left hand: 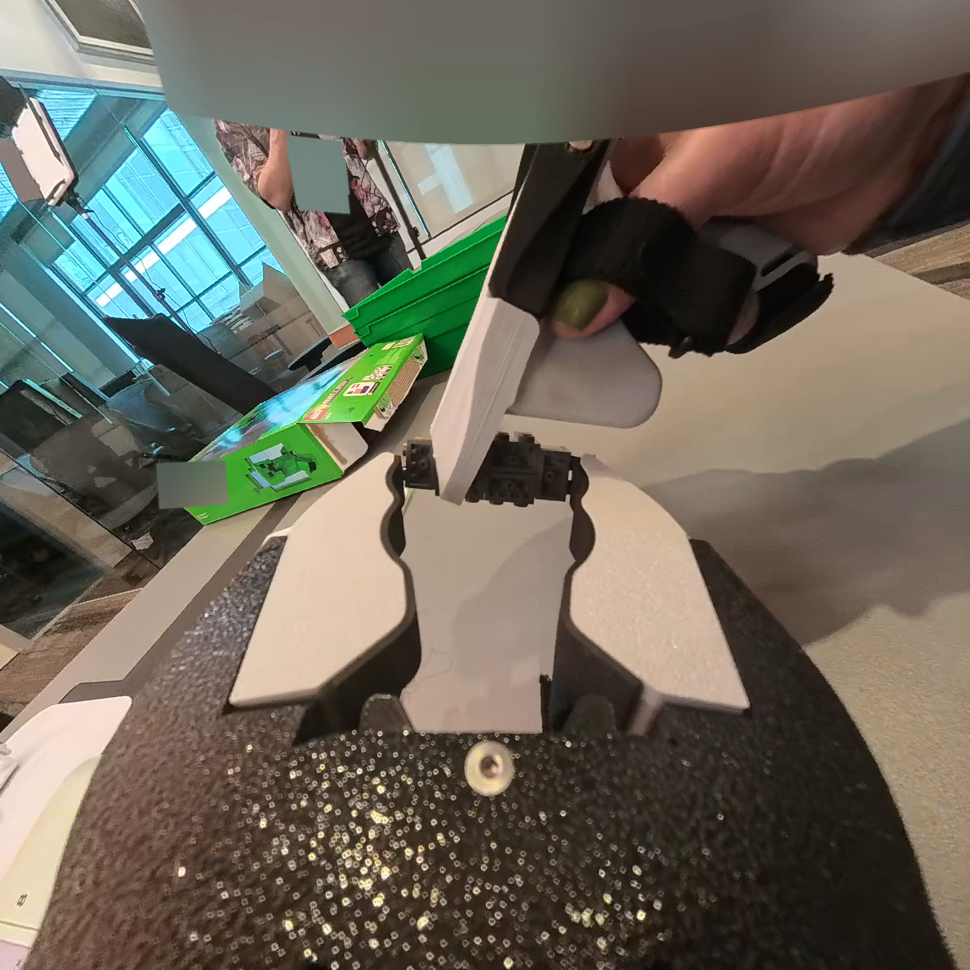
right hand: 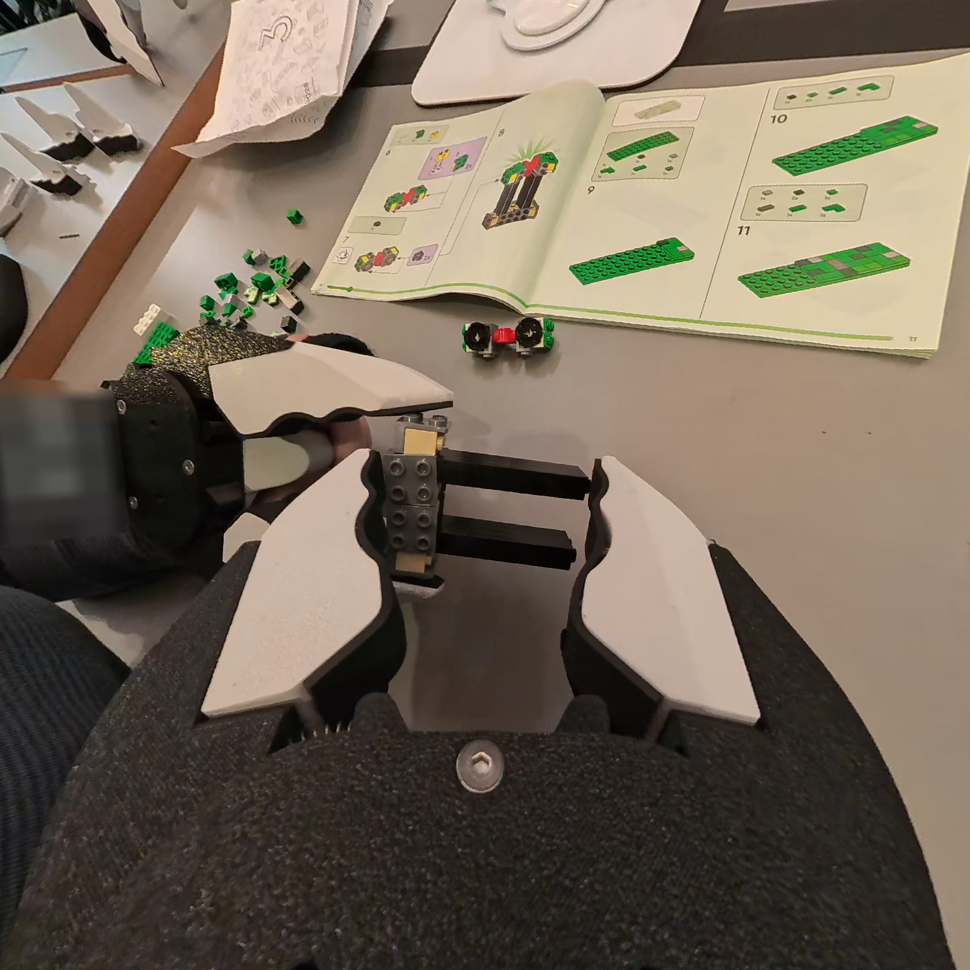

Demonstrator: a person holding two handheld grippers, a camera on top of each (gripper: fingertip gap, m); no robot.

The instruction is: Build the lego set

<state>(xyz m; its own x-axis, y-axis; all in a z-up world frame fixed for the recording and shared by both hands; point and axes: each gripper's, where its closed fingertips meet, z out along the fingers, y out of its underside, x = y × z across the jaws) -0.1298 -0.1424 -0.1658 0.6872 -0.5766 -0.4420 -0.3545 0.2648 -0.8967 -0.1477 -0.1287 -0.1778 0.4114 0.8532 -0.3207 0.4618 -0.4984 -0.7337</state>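
Note:
A Lego pillar assembly [right hand: 412, 498] has a dark grey and tan base and two black pillars [right hand: 509, 475] lying sideways above the table. My left gripper [left hand: 489, 467] is shut on the base [left hand: 517, 472] from its two ends; it enters the right wrist view from the left [right hand: 441, 493]. My right gripper [right hand: 483, 464] is shut on the assembly lengthwise, one finger on the base's underside, the other on the pillar ends. One of its white fingers [left hand: 472, 420] covers part of the base in the left wrist view. A small sub-assembly [right hand: 506, 336] with black round parts and a red centre lies on the table.
An open instruction booklet [right hand: 630, 210] lies beyond the sub-assembly. Loose green and grey bricks [right hand: 252, 283] are piled at the left. A torn paper bag [right hand: 278, 68] and a white pad [right hand: 551, 52] sit at the back. A green box [left hand: 278, 451], green trays [left hand: 435, 294] and a standing person [left hand: 336, 220] are farther off. The grippers are tip to tip, or close to it.

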